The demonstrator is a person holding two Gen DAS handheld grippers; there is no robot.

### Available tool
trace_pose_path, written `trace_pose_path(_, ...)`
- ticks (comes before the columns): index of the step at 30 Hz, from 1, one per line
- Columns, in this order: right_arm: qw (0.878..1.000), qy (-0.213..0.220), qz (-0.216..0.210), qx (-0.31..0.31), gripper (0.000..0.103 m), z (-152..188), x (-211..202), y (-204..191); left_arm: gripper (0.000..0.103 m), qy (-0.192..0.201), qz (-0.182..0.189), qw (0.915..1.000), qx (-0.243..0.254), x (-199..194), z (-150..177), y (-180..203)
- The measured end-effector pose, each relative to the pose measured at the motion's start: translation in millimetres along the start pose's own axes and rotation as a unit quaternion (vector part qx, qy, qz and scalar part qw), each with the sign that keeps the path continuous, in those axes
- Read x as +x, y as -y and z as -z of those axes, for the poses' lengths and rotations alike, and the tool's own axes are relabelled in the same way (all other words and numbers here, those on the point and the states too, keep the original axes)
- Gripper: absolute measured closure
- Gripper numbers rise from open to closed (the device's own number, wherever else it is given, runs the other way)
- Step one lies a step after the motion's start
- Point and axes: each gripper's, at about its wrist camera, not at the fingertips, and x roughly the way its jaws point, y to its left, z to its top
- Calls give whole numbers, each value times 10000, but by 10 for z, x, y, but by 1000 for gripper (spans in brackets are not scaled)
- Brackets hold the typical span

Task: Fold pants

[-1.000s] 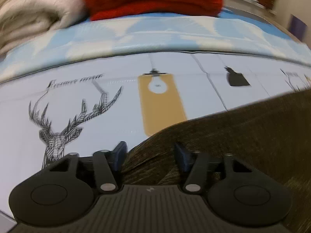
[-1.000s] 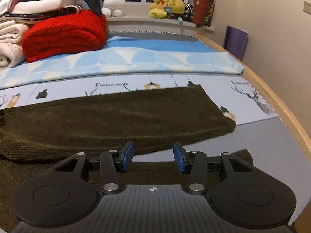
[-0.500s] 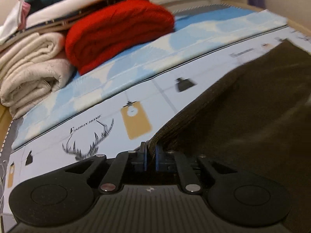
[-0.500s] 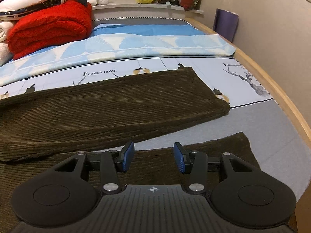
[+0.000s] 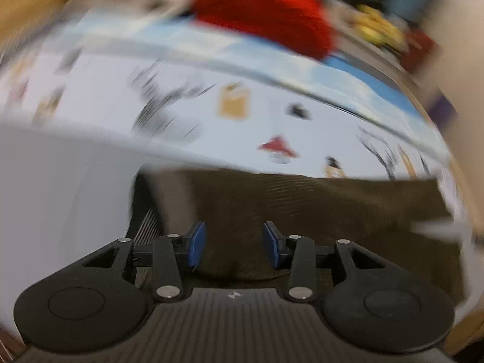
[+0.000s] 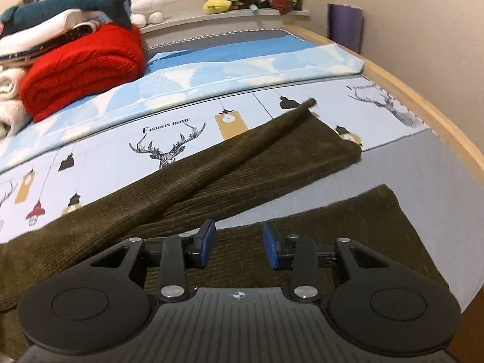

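Two changes are recorded against half a second ago: your left gripper (image 5: 231, 246), then clamped on the edge of the pants (image 6: 272, 148), now stands with its blue pads well apart and nothing between them, and the far leg carries a fresh raised ridge running from about 8 o'clock up toward 1 o'clock in the right wrist view. The left wrist view is heavily blurred, so that gripper is judged to be in fast motion after release; brown corduroy lies directly beneath and ahead of it. Your right gripper (image 6: 239, 246) remains spread and empty, hovering over the near leg at 6 o'clock, whether touching cannot be told. The pants lie across the printed bedsheet (image 6: 169, 127), both legs unstacked with a strip of grey sheet between them. The red blanket (image 6: 81, 66) sits well clear at 10 o'clock. In my judgement the first fold is unfinished and the ridge needs flattening before you stack the legs
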Motion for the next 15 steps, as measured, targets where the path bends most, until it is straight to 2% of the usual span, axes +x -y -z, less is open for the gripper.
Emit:
trace_pose_path(1, 10000, 7, -29, 68, 66, -3, 1, 29, 56, -280, 61, 9987, -414, 88, -6, -135)
trace_pose_path(3, 9997, 52, -76, 213, 66, -9, -2, 85, 55, -863, 166, 9893, -1163, 294, 21, -332)
trace_pose_path(5, 9992, 74, -139, 366, 66, -23, 9, 137, 54, -1248, 281, 9787, -1607, 480, 32, -453)
trace_pose_path(6, 9987, 76, -189, 467, 66, -31, 21, 165, 49, -1340, 301, 9760, -1690, 548, 22, -475)
trace_pose_path(7, 9981, 69, -240, 556, 66, -42, 38, 189, 40, -1393, 281, 9750, -1706, 607, 18, -466)
trace_pose_path(9, 9965, 48, -366, 754, 66, -62, 75, 225, 32, -1416, 145, 9752, -1696, 718, -2, -446)
trace_pose_path(12, 9919, 8, -589, 1126, 66, -98, 171, 254, 32, -1444, 16, 9701, -1949, 818, -70, -498)
trace_pose_path(14, 9886, -45, -676, 1345, 64, -125, 264, 246, 33, -1381, -20, 9710, -1952, 873, -141, -472)
trace_pose_path(15, 9860, -72, -736, 1492, 63, -146, 331, 252, 40, -1326, -115, 9727, -1903, 884, -162, -458)
